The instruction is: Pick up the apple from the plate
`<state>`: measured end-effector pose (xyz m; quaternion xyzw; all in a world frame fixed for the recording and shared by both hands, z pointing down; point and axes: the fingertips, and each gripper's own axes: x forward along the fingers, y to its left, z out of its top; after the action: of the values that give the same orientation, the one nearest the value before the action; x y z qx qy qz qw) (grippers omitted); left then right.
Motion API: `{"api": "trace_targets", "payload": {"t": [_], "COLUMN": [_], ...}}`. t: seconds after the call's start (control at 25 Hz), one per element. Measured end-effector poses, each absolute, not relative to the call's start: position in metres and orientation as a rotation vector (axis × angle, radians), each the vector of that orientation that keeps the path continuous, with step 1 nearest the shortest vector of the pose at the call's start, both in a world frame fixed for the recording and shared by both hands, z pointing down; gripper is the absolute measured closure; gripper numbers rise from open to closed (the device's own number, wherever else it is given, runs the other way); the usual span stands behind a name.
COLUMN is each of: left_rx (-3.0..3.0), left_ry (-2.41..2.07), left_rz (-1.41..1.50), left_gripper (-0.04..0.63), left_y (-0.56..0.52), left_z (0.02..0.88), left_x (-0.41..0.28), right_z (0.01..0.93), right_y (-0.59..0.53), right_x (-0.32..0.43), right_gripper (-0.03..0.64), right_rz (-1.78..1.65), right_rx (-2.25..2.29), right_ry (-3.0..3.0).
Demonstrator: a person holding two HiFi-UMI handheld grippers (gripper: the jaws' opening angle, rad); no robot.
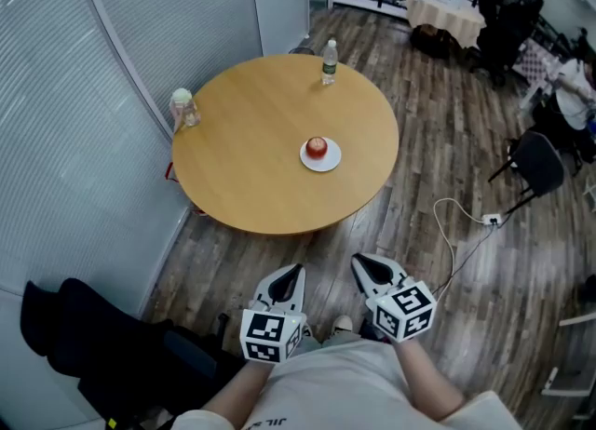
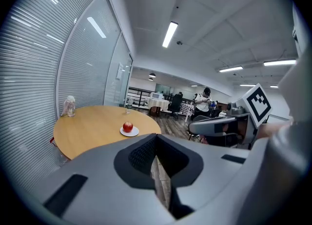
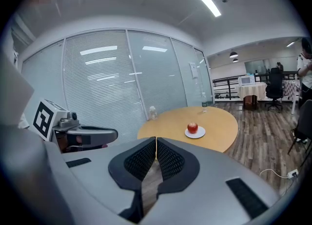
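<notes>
Wooden table [image 1: 251,172] holds plate [image 1: 331,162] with apple [image 1: 317,146], bottle [image 1: 329,62], jar [image 1: 183,108]. Short of it hang left gripper [image 1: 293,275] and right gripper [image 1: 363,265], jaws pressed together, empty. Head view alone shows a black heap [image 1: 84,335].

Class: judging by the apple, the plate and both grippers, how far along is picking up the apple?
Done: nothing yet; the apple sits on the plate on the round table. In hand: nothing; the left gripper and right gripper are shut, empty, short of the table's edge. Left: approach, open a gripper, grasp, lift.
</notes>
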<state>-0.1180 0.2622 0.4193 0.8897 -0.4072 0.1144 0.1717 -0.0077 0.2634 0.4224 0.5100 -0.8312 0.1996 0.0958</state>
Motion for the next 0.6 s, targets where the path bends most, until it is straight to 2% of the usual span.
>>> {"api": "trace_targets", "payload": {"t": [0.36,0.6], "left_rx": [2.547,2.546], "left_ry": [-1.11,-1.142], "left_rz": [0.326,0.315], "left_gripper": [0.594,0.594], "left_y": [0.258,0.213], "left_z": [0.416,0.428], "left_x": [-0.13,-0.125], "right_z": [0.416,0.443], "right_y": [0.263,0.218], "right_x": [-0.014,-0.006], "right_gripper": [0.584,0.584], "right_rz": [0.579,0.627], "right_rx": [1.563,1.543], "right_ry": [-2.44,-2.443]}}
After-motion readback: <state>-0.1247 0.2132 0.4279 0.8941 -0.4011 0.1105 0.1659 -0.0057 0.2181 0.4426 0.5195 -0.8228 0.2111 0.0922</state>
